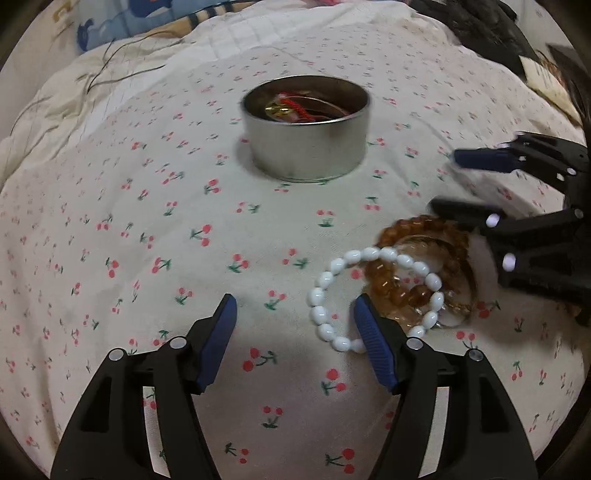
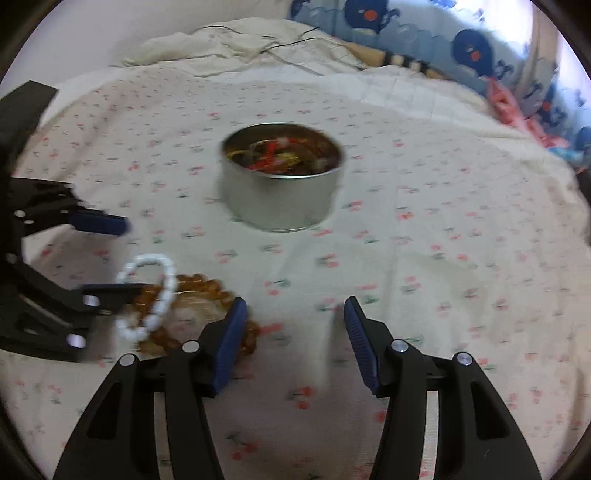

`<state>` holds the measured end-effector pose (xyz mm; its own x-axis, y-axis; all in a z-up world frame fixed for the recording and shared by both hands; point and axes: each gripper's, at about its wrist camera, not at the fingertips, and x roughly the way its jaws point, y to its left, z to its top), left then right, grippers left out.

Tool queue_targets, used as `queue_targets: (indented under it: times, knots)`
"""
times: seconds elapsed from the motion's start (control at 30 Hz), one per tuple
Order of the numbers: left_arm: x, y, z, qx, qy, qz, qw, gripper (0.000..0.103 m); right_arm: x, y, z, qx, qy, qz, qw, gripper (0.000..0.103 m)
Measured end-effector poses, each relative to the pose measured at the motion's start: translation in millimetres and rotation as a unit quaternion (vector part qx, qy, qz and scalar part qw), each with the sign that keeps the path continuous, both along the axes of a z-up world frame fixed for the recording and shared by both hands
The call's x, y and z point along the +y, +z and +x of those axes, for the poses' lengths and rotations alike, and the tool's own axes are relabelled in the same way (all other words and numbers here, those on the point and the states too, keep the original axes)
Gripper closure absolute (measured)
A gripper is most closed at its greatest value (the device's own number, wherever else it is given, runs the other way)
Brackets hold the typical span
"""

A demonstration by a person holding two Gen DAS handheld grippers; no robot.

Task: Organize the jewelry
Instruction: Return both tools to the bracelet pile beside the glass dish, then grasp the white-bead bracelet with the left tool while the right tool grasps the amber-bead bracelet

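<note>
A round metal tin [image 1: 307, 127] stands on the cherry-print sheet with red and gold jewelry inside; it also shows in the right wrist view [image 2: 282, 175]. A white bead bracelet [image 1: 369, 295] lies over amber bead bracelets [image 1: 421, 251] in a small pile. My left gripper [image 1: 295, 310] is open, low over the sheet, its right finger touching the white bracelet. My right gripper [image 2: 295, 314] is open and empty; in the left wrist view it [image 1: 447, 181] hovers just beyond the pile. The pile also shows in the right wrist view, white bracelet [image 2: 155, 295] over amber beads [image 2: 199, 291].
The cherry-print sheet [image 1: 147, 240] covers a soft bed. A blue cartoon-print pillow [image 2: 461, 40] and thin cables [image 2: 288, 44] lie at the far side. Dark items [image 1: 491, 29] sit at the far right edge.
</note>
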<state>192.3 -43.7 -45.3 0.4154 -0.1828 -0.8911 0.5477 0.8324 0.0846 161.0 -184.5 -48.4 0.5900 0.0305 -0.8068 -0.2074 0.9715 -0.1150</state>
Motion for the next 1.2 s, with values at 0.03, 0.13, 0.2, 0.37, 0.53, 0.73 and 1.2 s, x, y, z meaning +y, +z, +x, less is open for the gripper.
queue_targets:
  times: [0.03, 0.13, 0.2, 0.37, 0.53, 0.73, 1.2]
  knots:
    - [2.3, -0.3, 1.9, 0.000, 0.007, 0.000, 1.0000, 0.036, -5.8, -1.4, 0.6, 0.004, -0.007, 0.005, 1.000, 0.050]
    - [3.6, -0.4, 3.6, 0.001, 0.010, 0.000, 0.9999, 0.035, -12.1, 8.0, -1.0, 0.000, 0.011, 0.069, 0.998, 0.050]
    - [2.5, -1.2, 3.3, -0.003, 0.009, 0.004, 1.0000, 0.034, -7.1, 10.2, -2.6, 0.004, 0.035, 0.092, 0.995, 0.049]
    - [2.9, -0.8, 2.9, -0.004, 0.010, 0.006, 0.9999, 0.032, 10.1, -5.1, -1.0, 0.025, 0.044, 0.013, 0.999, 0.047]
    - [6.3, 0.1, 6.1, -0.003, 0.020, 0.003, 0.9998, 0.030, -7.6, -1.1, 1.2, 0.012, 0.009, -0.007, 1.000, 0.045]
    - [-6.2, -3.8, 2.8, -0.002, 0.000, -0.009, 1.0000, 0.030, -9.0, -2.4, 1.7, 0.006, -0.002, -0.035, 0.999, 0.045]
    - [-9.4, -2.9, 4.7, 0.013, 0.006, -0.041, 0.9991, 0.044, -29.7, -4.3, 2.1, 0.044, -0.008, 0.045, 0.998, 0.060]
